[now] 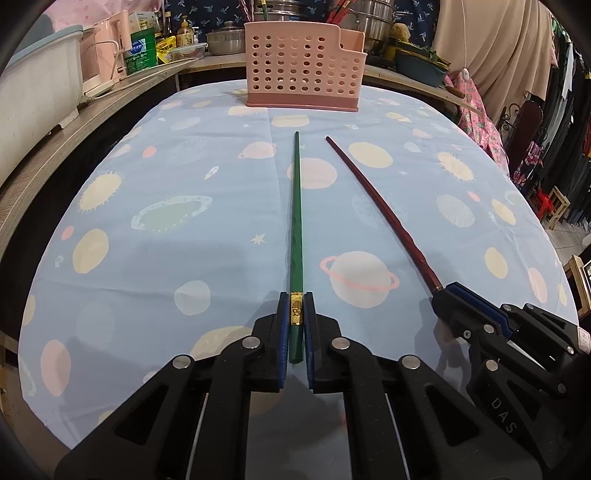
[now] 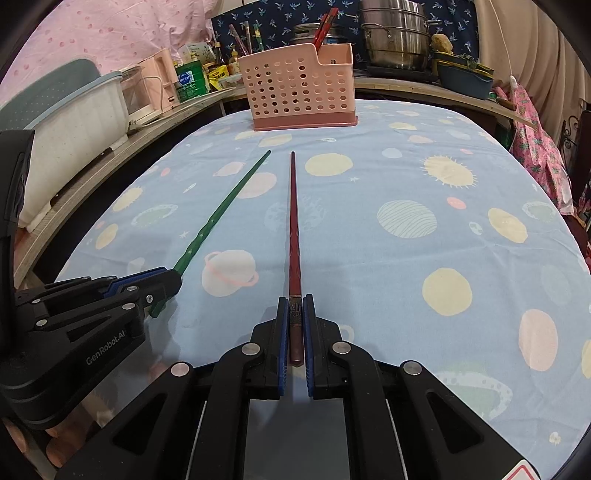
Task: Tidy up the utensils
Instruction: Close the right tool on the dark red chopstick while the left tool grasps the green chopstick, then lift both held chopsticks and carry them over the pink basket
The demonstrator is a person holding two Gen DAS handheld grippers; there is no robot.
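My left gripper [image 1: 296, 301] is shut on the thick end of a green chopstick [image 1: 296, 221], which points forward over the table toward a pink perforated utensil holder [image 1: 303, 79]. My right gripper [image 2: 295, 304] is shut on the thick end of a dark red chopstick [image 2: 293, 229], also pointing at the holder [image 2: 299, 92]. Each gripper shows in the other's view: the right one [image 1: 448, 291] with the red chopstick [image 1: 376, 206], the left one [image 2: 173, 280] with the green chopstick [image 2: 221, 210]. The holder has red chopsticks [image 2: 325, 26] standing in its right compartment.
The table wears a light blue planet-print cloth [image 1: 184, 221]. A white tub [image 1: 33, 103], pink appliance [image 1: 107, 48] and bottles stand on the counter at left. Steel pots [image 2: 395, 37] stand behind the holder. A blue basin [image 2: 465, 79] and hanging clothes are at right.
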